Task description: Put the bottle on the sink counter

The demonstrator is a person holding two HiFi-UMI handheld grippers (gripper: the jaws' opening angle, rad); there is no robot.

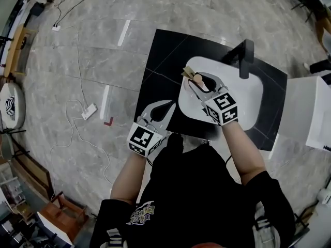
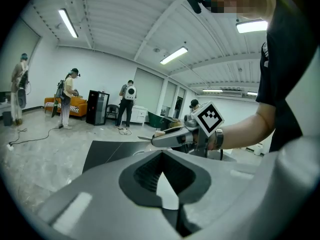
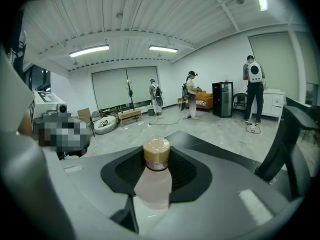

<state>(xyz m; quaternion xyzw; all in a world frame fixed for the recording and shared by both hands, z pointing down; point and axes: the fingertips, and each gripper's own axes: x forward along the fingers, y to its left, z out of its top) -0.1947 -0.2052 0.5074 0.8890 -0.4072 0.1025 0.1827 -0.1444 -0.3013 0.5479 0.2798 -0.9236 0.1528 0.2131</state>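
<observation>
A small pinkish bottle (image 1: 197,79) with a tan cap lies between the jaws of my right gripper (image 1: 195,78), which is shut on it above the left end of the white sink basin (image 1: 248,94). In the right gripper view the bottle (image 3: 156,159) stands upright in the right gripper (image 3: 152,186), cap up. The basin is set in a black counter (image 1: 165,50) with a black faucet (image 1: 245,53) behind it. My left gripper (image 1: 168,106) hovers at the counter's front left, shut and holding nothing. The left gripper (image 2: 170,199) looks toward the right gripper (image 2: 167,140).
White cables and a power strip (image 1: 89,111) lie on the marble floor left of the counter. A white cabinet (image 1: 320,112) stands to its right. Several people (image 3: 252,91) stand far off near an orange sofa and a black fridge. The faucet (image 3: 285,144) rises at the right.
</observation>
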